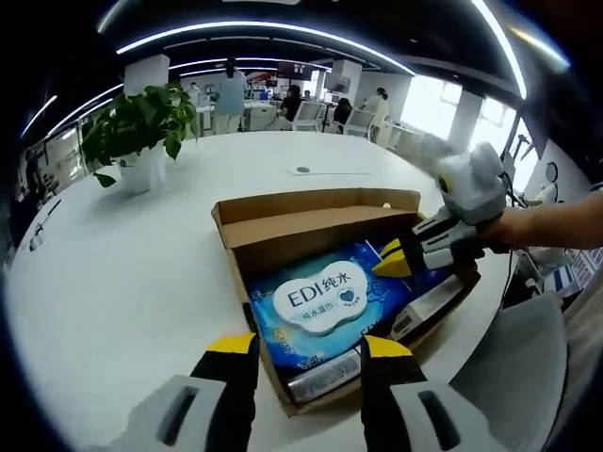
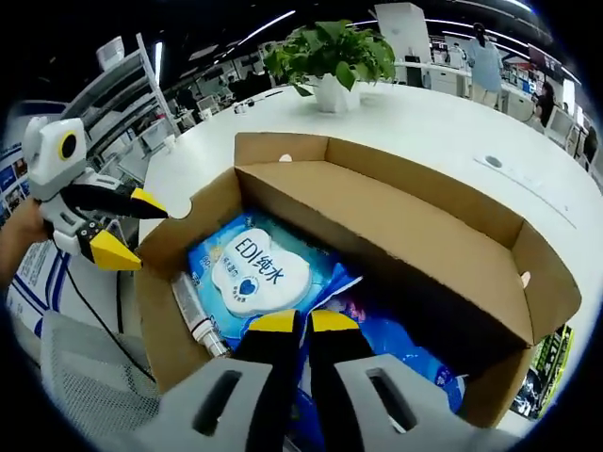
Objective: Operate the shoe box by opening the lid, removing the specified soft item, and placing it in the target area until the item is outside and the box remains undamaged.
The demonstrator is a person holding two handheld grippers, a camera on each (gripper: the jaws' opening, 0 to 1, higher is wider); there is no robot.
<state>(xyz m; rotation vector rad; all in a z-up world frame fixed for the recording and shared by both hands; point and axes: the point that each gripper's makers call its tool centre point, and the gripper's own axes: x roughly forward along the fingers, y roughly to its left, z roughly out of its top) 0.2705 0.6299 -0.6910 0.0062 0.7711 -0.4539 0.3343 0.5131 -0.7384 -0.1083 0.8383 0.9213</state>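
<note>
An open cardboard shoe box (image 1: 325, 228) (image 2: 396, 217) lies on a white table, its lid folded back. Inside lies a blue wet-wipes pack (image 1: 325, 301) (image 2: 256, 268) with a white cloud-shaped label. A silver-white tube (image 1: 325, 377) (image 2: 193, 315) lies along the box wall beside the pack. My left gripper (image 1: 309, 346) (image 2: 134, 229) is open at the box's near corner, outside the cardboard. My right gripper (image 2: 303, 322) (image 1: 390, 259) reaches into the box with its jaws together over one end of the pack. I cannot tell whether it pinches the wrapper.
A potted plant (image 1: 141, 122) (image 2: 334, 56) stands on the table (image 1: 122, 273) beyond the box. A grey chair (image 1: 513, 367) (image 2: 80, 377) sits at the table's edge next to the box. More blue packaging (image 2: 410, 350) lies deeper in the box. People stand far behind.
</note>
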